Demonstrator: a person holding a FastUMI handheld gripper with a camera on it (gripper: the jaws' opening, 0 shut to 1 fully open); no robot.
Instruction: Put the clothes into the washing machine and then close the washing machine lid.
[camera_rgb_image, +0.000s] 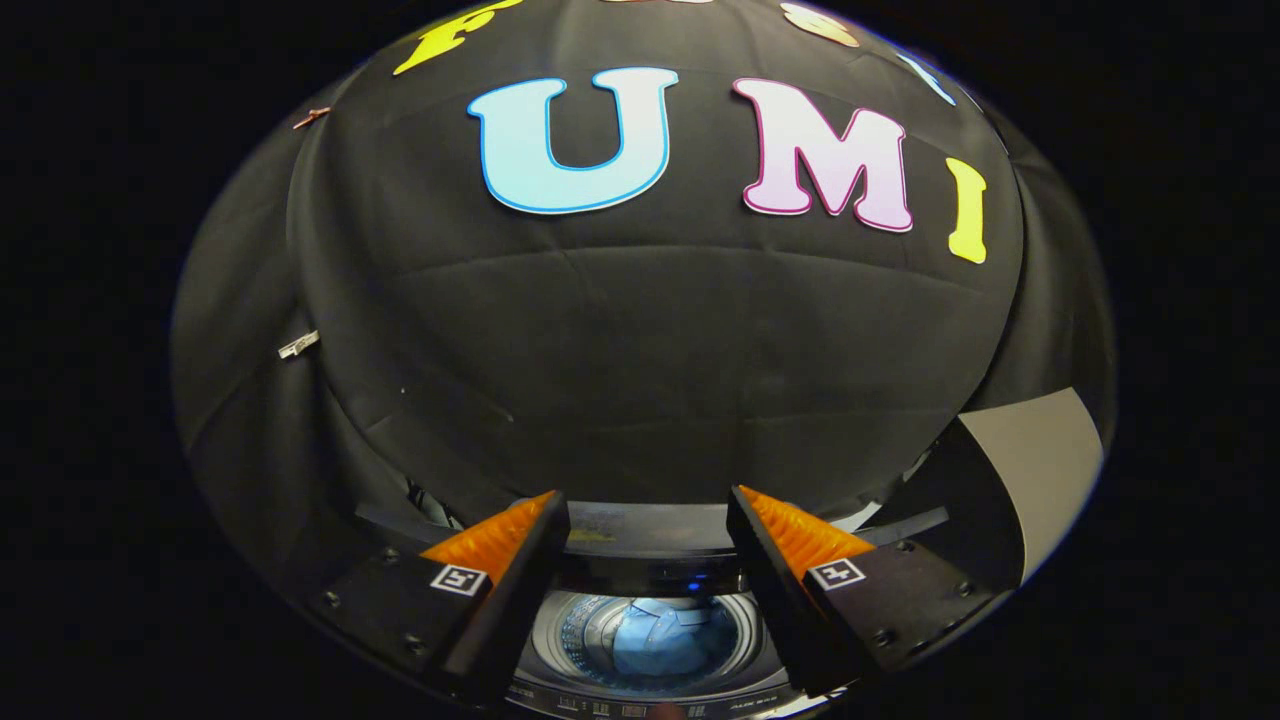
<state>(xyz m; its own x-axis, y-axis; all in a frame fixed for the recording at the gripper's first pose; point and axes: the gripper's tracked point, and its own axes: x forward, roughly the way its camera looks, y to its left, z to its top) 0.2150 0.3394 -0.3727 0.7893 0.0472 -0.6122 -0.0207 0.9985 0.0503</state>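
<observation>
Below the spread fingers of the gripper (648, 500) sits the top-loading washing machine (650, 690), its round drum (575, 630) open to view between them. Inside the drum lies a blue garment (665, 640), looking like a shirt, crumpled at the bottom. So the first half of the task appears done, as far as one garment goes: clothes are in the tub. I cannot tell whether more clothes wait elsewhere.

What is left, by my judgement, is the closing. The washing machine lid (640, 530) seems to stand raised behind the opening, just beyond the fingertips, a grey panel against the booth wall; its exact angle is hard to tell. The fingers stand wide apart and hold nothing, with the gap between them taking in the lid's edge and the drum mouth.

Around the machine hangs the black cloth wall (640, 350). A pale panel (1040, 470) leans off to the right of the machine, well apart from the fingers. Nothing obvious blocks the way to the lid.
</observation>
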